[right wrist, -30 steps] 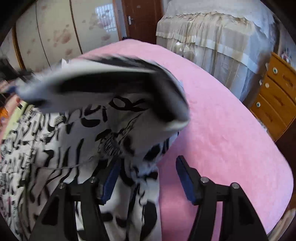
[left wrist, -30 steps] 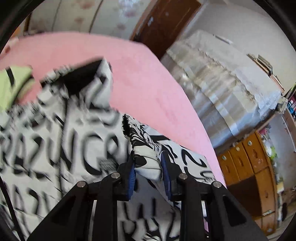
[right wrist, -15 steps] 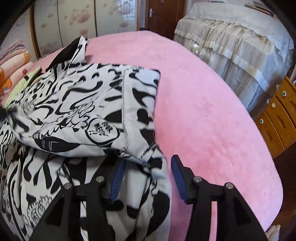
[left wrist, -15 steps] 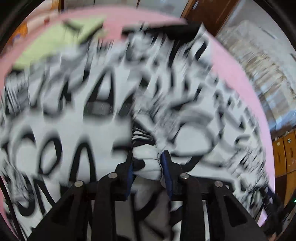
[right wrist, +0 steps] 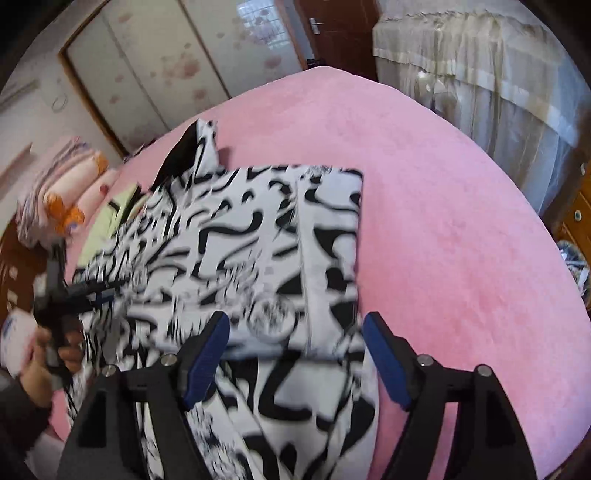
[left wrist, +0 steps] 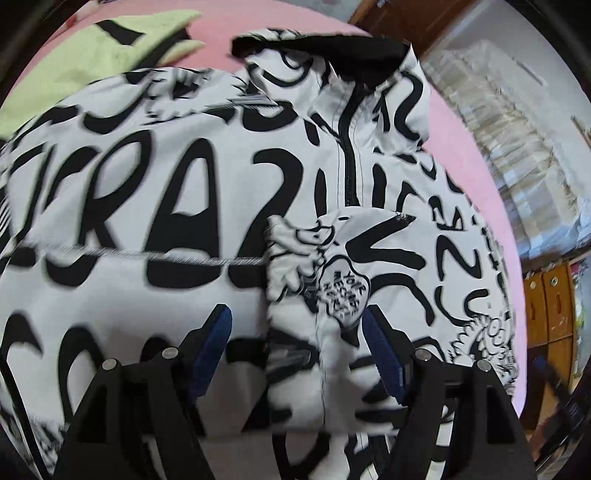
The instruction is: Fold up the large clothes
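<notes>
A large white jacket with black lettering (left wrist: 221, 206) lies spread on the pink bed (right wrist: 443, 229); its black-lined collar points to the far side. A sleeve is folded across its front, the cuff (left wrist: 310, 258) lying just ahead of my left gripper (left wrist: 297, 325). That gripper's jaws are opening, with cloth below them but none pinched. My right gripper (right wrist: 295, 332) hovers over the jacket (right wrist: 266, 251) near its folded right edge, jaws also opening and free of the fabric. In the right wrist view the left gripper (right wrist: 92, 291) shows at the far left, held by a hand (right wrist: 44, 354).
A yellow-green garment (left wrist: 92, 59) lies beyond the jacket near the pillows (right wrist: 66, 192). A second bed with a beige cover (right wrist: 480, 74) stands to the right, with wooden drawers (left wrist: 546, 306) beside it. A door (right wrist: 332, 26) and wardrobe doors (right wrist: 166, 62) are behind.
Both grippers let go of the sleeve cloth they pinched and their jaws spread wide. The left one swung down over the jacket's front; the right one lifted a little. The sleeve now lies flat.
</notes>
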### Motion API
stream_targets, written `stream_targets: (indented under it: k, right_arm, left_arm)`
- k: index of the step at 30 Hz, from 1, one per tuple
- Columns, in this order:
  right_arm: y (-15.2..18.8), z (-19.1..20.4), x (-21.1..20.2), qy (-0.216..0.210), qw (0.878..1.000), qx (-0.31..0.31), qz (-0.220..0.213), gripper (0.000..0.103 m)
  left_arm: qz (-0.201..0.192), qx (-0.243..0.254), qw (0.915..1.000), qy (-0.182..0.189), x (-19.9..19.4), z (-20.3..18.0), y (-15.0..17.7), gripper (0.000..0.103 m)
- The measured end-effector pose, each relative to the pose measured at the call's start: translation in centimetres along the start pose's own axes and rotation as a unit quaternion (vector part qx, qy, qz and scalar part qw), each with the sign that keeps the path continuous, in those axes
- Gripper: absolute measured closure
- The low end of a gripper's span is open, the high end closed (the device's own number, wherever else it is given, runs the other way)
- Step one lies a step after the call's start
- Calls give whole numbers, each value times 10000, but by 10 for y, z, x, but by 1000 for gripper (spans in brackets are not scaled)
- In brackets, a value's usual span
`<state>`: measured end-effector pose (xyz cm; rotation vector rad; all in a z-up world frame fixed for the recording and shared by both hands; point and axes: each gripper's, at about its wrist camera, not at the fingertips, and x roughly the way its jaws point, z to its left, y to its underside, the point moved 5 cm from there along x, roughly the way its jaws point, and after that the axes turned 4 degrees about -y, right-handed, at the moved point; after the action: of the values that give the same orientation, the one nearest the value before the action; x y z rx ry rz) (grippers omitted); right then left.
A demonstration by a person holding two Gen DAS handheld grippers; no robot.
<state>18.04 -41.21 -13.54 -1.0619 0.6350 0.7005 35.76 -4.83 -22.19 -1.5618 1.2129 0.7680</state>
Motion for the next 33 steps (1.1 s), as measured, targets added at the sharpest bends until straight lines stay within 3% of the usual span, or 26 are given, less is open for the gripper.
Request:
stream_targets:
  k: [3, 5, 6, 7, 11, 12, 13, 14, 15, 18, 20, 23, 24, 26, 28, 30, 33]
  right_arm:
    - [-30, -13, 23, 96, 9999, 119, 79, 28]
    - [-48, -24, 47, 183, 9994, 197, 218, 28]
    - [-60, -31, 64, 276, 9988, 227, 325, 28]
    - [-65, -36, 74, 329, 9984, 263, 380, 28]
    - [-81, -60, 123, 307, 9939, 713, 782, 28]
    - [-82, -64, 133, 309, 9927, 822, 826, 32]
    - [-83, -64, 137, 322, 9931, 755, 832, 43]
    - [-87, -59, 139, 369, 9944, 551, 824, 88]
    - [-90, -55, 138, 467, 9949, 436, 783, 101]
    - [-98, -50, 129, 518, 9975, 326, 348, 101]
    - [-92, -54, 140, 732, 9957, 321, 459, 99]
    - [-88, -53, 146, 914, 9936, 279, 601, 90]
    - [-88, -54, 141, 951, 9928, 343, 644, 81]
    - [-87, -57, 123, 894, 9929, 403, 674, 68]
    - [-80, -50, 101, 679, 9953, 326, 612, 59]
    - [-65, -42, 76, 474, 9970, 202, 574, 47]
    - [-32, -32, 47, 381, 9973, 13, 629, 37]
  left_arm:
    - [-5, 289, 9996, 27, 6, -14, -5, 35]
    - [-25, 483, 9988, -92, 7, -21, -9, 59]
    - [-38, 527, 9983, -247, 7, -21, -10, 80]
    - [-33, 531, 9980, -336, 6, -21, -14, 88]
    - [-368, 547, 9975, -268, -12, -24, -30, 95]
    - [-537, 620, 9961, -314, -19, -28, -36, 96]
    - [-714, 691, 9944, -356, -25, -32, -43, 96]
    - [-820, 731, 9933, -362, -30, -34, -46, 96]
    - [-1022, 807, 9906, -425, -37, -37, -54, 96]
    - [-1222, 887, 9866, -620, -33, -37, -65, 96]
    - [-883, 887, 9887, -822, -7, -30, -63, 95]
    - [-509, 875, 9879, -1174, 21, -19, -52, 85]
    - [-499, 840, 9883, -1167, 21, -18, -50, 83]
    - [-465, 689, 9909, -1062, 12, -16, -46, 69]
    - [-458, 590, 9931, -908, 0, -13, -39, 42]
    - [-532, 566, 9928, -908, -14, -8, -28, 40]
    - [-351, 470, 9951, -798, -22, 1, -6, 40]
